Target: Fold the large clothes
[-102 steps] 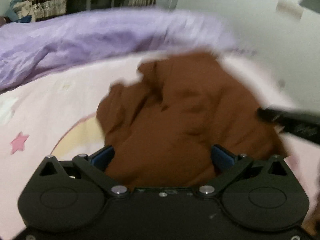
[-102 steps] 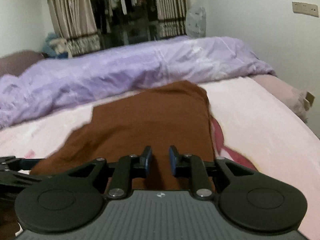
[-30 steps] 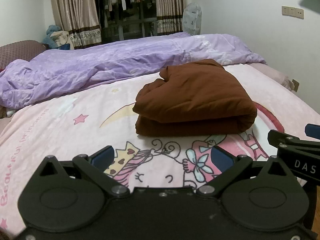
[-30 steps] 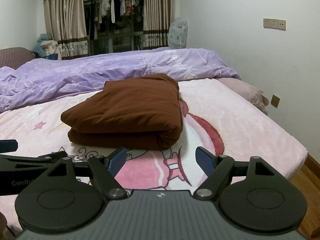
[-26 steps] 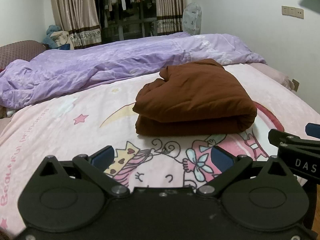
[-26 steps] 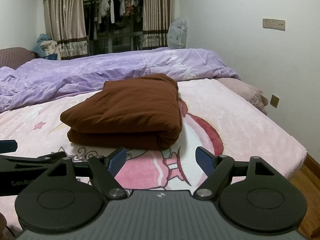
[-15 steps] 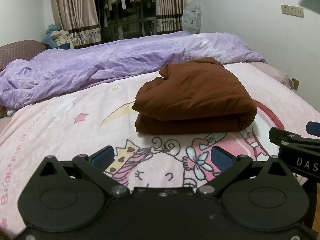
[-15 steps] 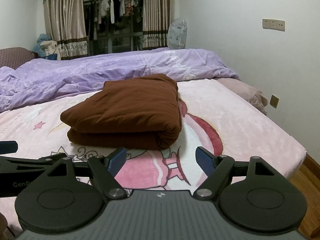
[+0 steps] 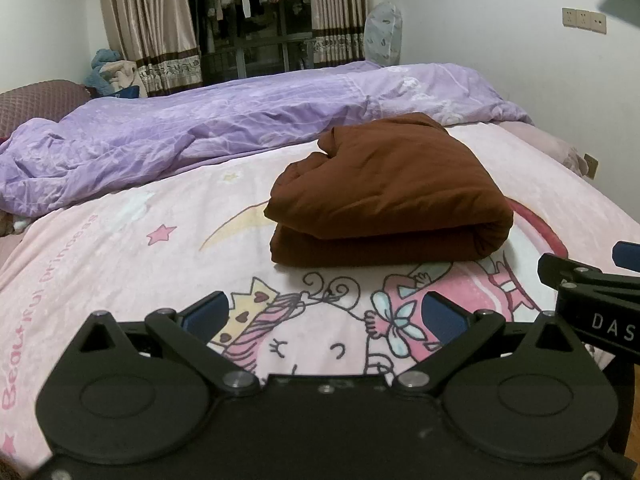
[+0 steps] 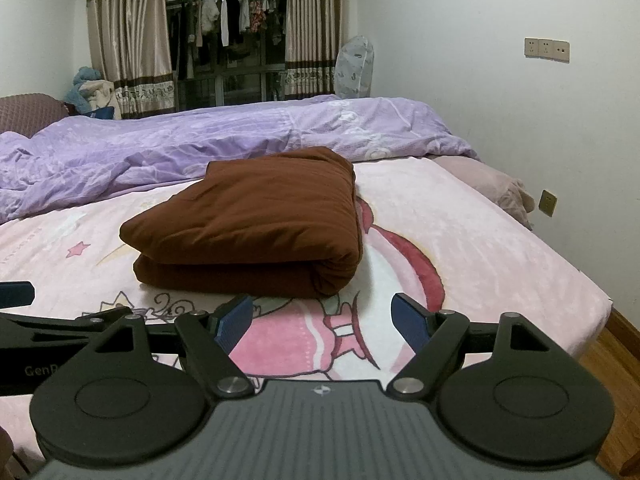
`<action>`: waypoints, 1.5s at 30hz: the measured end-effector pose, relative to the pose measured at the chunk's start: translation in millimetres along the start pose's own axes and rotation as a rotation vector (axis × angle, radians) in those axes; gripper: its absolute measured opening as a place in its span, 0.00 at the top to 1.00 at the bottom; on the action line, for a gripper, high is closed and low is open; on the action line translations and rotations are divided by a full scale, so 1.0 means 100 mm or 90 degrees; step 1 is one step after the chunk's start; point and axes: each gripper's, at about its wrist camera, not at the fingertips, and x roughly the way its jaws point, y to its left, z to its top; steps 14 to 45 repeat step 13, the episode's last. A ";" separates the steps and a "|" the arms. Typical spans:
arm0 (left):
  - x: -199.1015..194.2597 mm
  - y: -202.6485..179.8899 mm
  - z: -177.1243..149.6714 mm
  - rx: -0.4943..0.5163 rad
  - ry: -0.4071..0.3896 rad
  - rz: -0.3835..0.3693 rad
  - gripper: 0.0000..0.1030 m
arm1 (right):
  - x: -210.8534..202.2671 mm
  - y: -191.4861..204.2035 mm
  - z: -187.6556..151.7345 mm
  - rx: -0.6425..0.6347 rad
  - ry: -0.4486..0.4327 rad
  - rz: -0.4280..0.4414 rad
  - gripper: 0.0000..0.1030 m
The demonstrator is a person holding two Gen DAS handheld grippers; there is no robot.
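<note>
A brown garment (image 9: 384,196) (image 10: 256,220) lies folded in a thick rectangular bundle on the pink cartoon-print bed sheet (image 9: 120,248) (image 10: 460,240). My left gripper (image 9: 326,314) hovers open near the bed's front edge, short of the bundle, with nothing between its blue pads. My right gripper (image 10: 322,322) is also open and empty, just in front of the bundle's near fold. Each gripper shows at the edge of the other's view: the right one (image 9: 592,292) at the right, the left one (image 10: 60,320) at the left.
A rumpled purple duvet (image 9: 200,136) (image 10: 200,140) lies across the far side of the bed. A white wall with sockets (image 10: 546,50) runs along the right. Curtains (image 10: 128,40) and hanging clothes are at the back. Wooden floor (image 10: 616,344) shows past the bed's right corner.
Since 3.4 s ago both grippers let go of the garment and drew back; the right one opened. Over the last second nothing has visibly moved.
</note>
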 end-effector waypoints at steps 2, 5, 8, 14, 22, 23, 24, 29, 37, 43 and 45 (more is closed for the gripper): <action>0.00 0.00 0.00 0.000 0.000 0.000 0.00 | 0.00 0.00 0.00 0.000 0.000 0.000 0.10; 0.00 0.00 0.00 0.001 0.001 0.000 0.00 | 0.00 0.00 0.00 0.001 0.000 -0.001 0.10; 0.00 -0.01 0.00 0.002 0.002 0.000 0.00 | 0.00 0.00 0.00 0.000 0.000 -0.002 0.10; -0.06 0.02 -0.03 -0.004 -0.028 -0.004 0.00 | -0.01 -0.01 -0.02 0.001 0.001 -0.003 0.10; -0.06 0.02 -0.03 -0.004 -0.028 -0.004 0.00 | -0.01 -0.01 -0.02 0.001 0.001 -0.003 0.10; -0.06 0.02 -0.03 -0.004 -0.028 -0.004 0.00 | -0.01 -0.01 -0.02 0.001 0.001 -0.003 0.10; -0.06 0.02 -0.03 -0.004 -0.028 -0.004 0.00 | -0.01 -0.01 -0.02 0.001 0.001 -0.003 0.10; -0.06 0.02 -0.03 -0.004 -0.028 -0.004 0.00 | -0.01 -0.01 -0.02 0.001 0.001 -0.003 0.10; -0.06 0.02 -0.03 -0.004 -0.028 -0.004 0.00 | -0.01 -0.01 -0.02 0.001 0.001 -0.003 0.10; -0.06 0.02 -0.03 -0.004 -0.028 -0.004 0.00 | -0.01 -0.01 -0.02 0.001 0.001 -0.003 0.10; -0.06 0.02 -0.03 -0.004 -0.028 -0.004 0.00 | -0.01 -0.01 -0.02 0.001 0.001 -0.003 0.10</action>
